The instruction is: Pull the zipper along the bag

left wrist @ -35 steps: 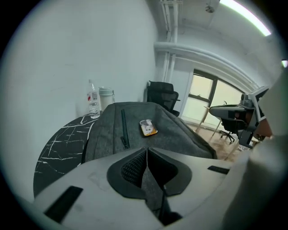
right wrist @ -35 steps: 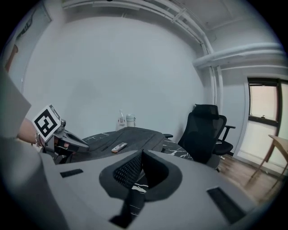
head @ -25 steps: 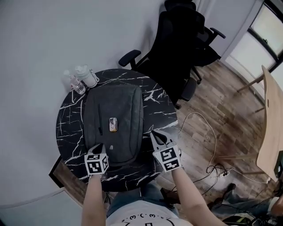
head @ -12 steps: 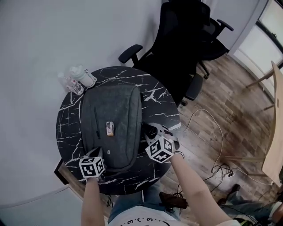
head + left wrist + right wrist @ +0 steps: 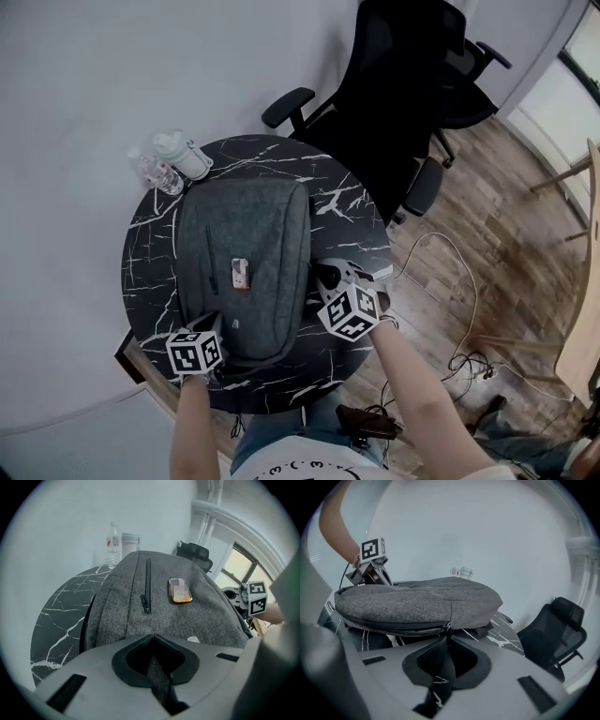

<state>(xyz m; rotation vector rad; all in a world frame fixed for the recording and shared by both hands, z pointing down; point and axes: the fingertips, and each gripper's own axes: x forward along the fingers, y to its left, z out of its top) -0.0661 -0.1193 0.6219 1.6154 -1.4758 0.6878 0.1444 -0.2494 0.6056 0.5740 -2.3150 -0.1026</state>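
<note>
Right hand-held gripper (image 5: 321, 276), jaws just closing, pinches the zipper pull (image 5: 448, 631); left hand-held gripper (image 5: 214, 322) pinches fabric of the bag (image 5: 246, 234) near the bench (image 5: 150, 267) edge.

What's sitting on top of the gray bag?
A small flat thing with an orange edge lies on the gray bag, beside a short pocket zipper. What is inside the bag stays covered.

Bag (image 5: 246, 262) on table (image 5: 150, 272), bottles (image 5: 173, 161) behind
</note>
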